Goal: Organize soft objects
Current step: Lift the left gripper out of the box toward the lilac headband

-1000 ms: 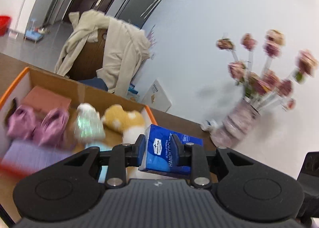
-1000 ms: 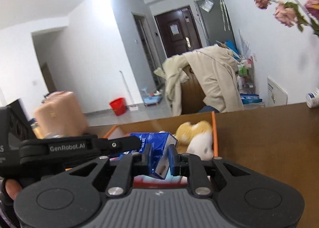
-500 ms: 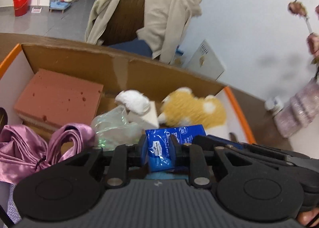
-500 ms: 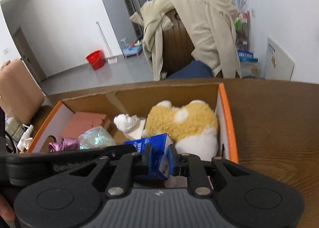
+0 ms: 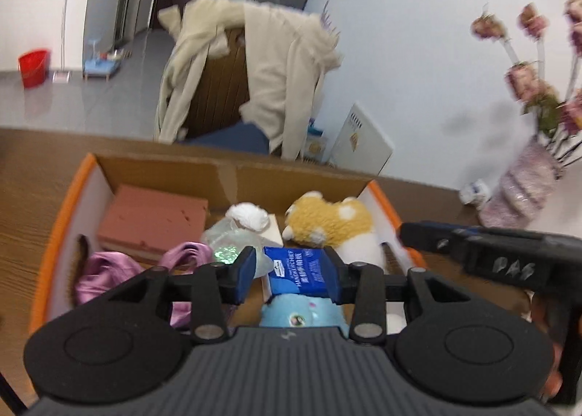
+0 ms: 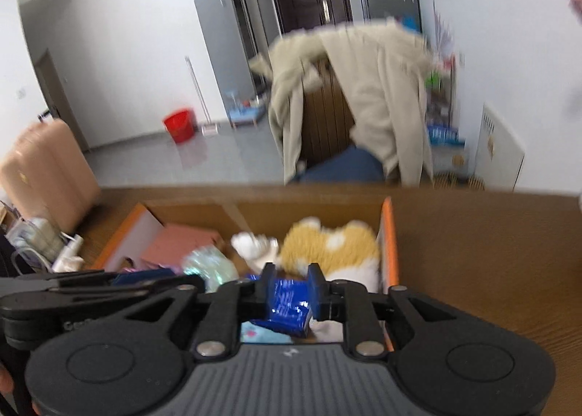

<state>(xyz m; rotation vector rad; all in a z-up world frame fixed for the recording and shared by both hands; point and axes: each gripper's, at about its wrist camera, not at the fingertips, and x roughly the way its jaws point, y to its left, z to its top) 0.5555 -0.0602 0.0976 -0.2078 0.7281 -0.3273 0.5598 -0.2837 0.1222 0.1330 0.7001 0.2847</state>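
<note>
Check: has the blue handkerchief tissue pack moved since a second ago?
Yes. The blue tissue pack went from beyond the orange-edged cardboard box's right corner to inside it, above the blue plush.

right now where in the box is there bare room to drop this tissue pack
Little bare floor. The likeliest gap is the strip of cardboard box floor between the white foam piece and the yellow plush. Crowded elsewhere: pink sponge block and purple satin cloth fill the left, blue plush the near side.

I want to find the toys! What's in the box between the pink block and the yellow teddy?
In the left wrist view, a white fluffy thing and a shiny clear bag lie between the pink block and yellow teddy.
</note>
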